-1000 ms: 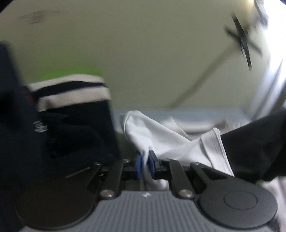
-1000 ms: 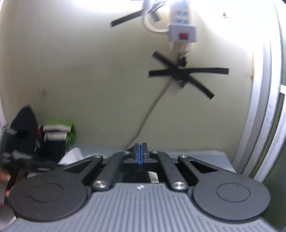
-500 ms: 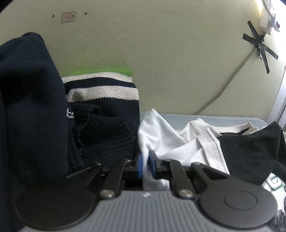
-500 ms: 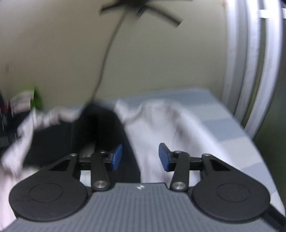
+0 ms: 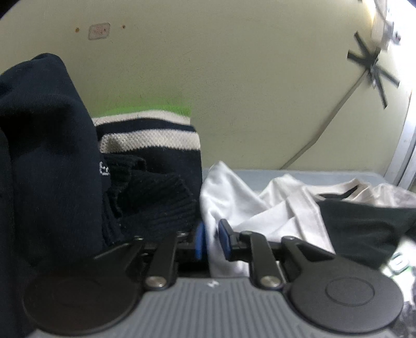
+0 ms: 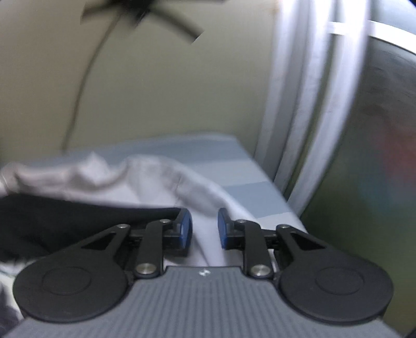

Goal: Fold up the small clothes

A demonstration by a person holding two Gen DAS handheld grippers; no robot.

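1. The right gripper (image 6: 204, 230) sits low over the white garment (image 6: 156, 182), its blue-padded jaws apart with a fold of the white cloth running between them.
2. A black garment (image 6: 65, 218) lies just left of the left finger, partly on top of the white one.
3. Both are on a blue-grey worktop (image 6: 234, 169) that ends near a pale window frame (image 6: 299, 104) on the right.
4. Up top there's black tape (image 6: 145, 10) on the beige wall (image 6: 169, 78), pretty blurry, with a cable (image 6: 83, 78) running down from it.

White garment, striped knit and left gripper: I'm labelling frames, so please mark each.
white garment (image 5: 262, 208), left wrist view, on its creased middle
striped knit (image 5: 148, 139), left wrist view, on the pale stripe
left gripper (image 5: 211, 240), left wrist view, between its fingertips
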